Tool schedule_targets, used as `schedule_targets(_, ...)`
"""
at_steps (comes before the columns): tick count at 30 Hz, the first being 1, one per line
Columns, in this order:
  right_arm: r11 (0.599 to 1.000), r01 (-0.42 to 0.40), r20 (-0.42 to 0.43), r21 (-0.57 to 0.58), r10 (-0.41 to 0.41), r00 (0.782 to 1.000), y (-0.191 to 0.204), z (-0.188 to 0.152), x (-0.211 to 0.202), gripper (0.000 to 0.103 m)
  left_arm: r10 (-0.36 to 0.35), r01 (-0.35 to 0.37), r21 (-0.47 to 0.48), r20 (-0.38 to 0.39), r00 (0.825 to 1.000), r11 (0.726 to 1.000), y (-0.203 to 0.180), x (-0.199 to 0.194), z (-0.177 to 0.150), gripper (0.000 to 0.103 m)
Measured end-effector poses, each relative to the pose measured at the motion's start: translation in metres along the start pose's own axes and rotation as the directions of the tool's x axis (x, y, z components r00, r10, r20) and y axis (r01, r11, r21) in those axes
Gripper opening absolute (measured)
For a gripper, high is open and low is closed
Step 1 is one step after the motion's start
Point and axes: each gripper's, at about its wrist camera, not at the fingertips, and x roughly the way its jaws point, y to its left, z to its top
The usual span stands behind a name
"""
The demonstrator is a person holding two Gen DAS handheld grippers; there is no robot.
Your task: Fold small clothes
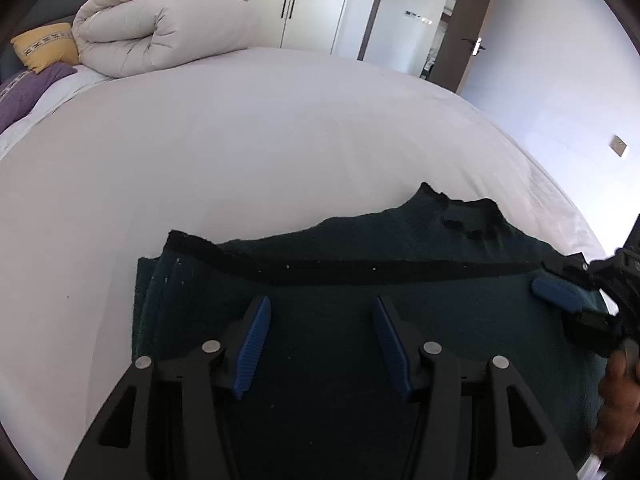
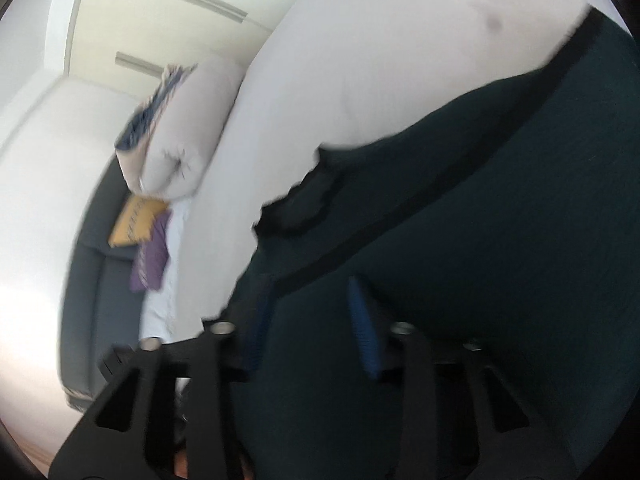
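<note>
A dark green garment (image 1: 360,280) with a black band lies on the white bed (image 1: 240,152), partly folded, its left edge doubled over. My left gripper (image 1: 322,312) is open above the garment's near part, holding nothing. My right gripper (image 1: 560,292) shows at the garment's right edge in the left wrist view, one blue pad lying on the cloth. In the blurred right wrist view, my right gripper (image 2: 312,300) is open with the garment (image 2: 480,240) between and under its fingers.
A rolled beige duvet (image 1: 160,28) lies at the bed's far left with a yellow pillow (image 1: 46,46) and a purple pillow (image 1: 28,92). Wardrobe doors (image 1: 312,0) and a doorway (image 1: 436,24) stand behind the bed. The bed's right edge (image 1: 560,200) drops off close to the garment.
</note>
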Motion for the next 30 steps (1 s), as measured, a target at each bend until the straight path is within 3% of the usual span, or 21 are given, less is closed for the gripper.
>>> schedule_targets(3,0.996,-0.029,0.071,0.079,0.023,0.997,-0.032,0.017,-0.018,0.014,-0.025,0.025,-0.010,0.004,1.000,1.000,0.002,0.006,0.000,0.057)
schedule_targets(7,0.986,-0.034,0.164,0.163,0.007,0.987,-0.068,0.030,-0.053,0.014,-0.068,0.068,-0.032,0.012,0.998,0.997,0.008,0.008,0.000,0.059)
schedule_targets(14,0.977,0.069,0.289,0.200,-0.126,0.949,-0.111,0.031,-0.119,0.015,-0.059,0.059,-0.007,0.021,0.998,0.998,0.002,0.008,-0.005,0.063)
schedule_targets(18,0.979,0.165,0.326,0.118,-0.195,0.925,-0.086,0.015,-0.145,0.019,-0.054,0.055,-0.002,0.025,0.998,0.999,0.001,0.007,-0.007,0.063)
schedule_targets(21,0.998,0.065,0.281,0.026,-0.070,0.957,-0.053,-0.005,-0.146,0.020,-0.054,0.054,-0.001,0.025,0.998,0.999,0.002,0.007,-0.007,0.063)
schedule_targets(24,0.996,0.024,0.120,-0.080,-0.014,0.993,-0.022,-0.025,-0.110,0.022,-0.054,0.055,-0.002,0.028,0.998,0.999,0.001,0.006,-0.008,0.063)
schedule_targets(26,0.995,0.048,0.068,-0.084,-0.043,0.997,-0.025,-0.031,-0.092,0.023,-0.060,0.060,-0.006,0.028,0.998,0.998,0.001,0.006,-0.008,0.063)
schedule_targets(27,0.993,0.107,0.051,-0.053,-0.105,0.993,-0.037,-0.033,-0.081,0.022,-0.065,0.065,-0.009,0.029,0.998,0.998,0.003,0.006,-0.008,0.063)
schedule_targets(30,0.999,0.037,0.079,0.037,-0.040,0.996,-0.061,-0.041,-0.088,0.022,-0.073,0.073,-0.016,0.032,0.997,0.997,0.004,0.005,-0.008,0.063)
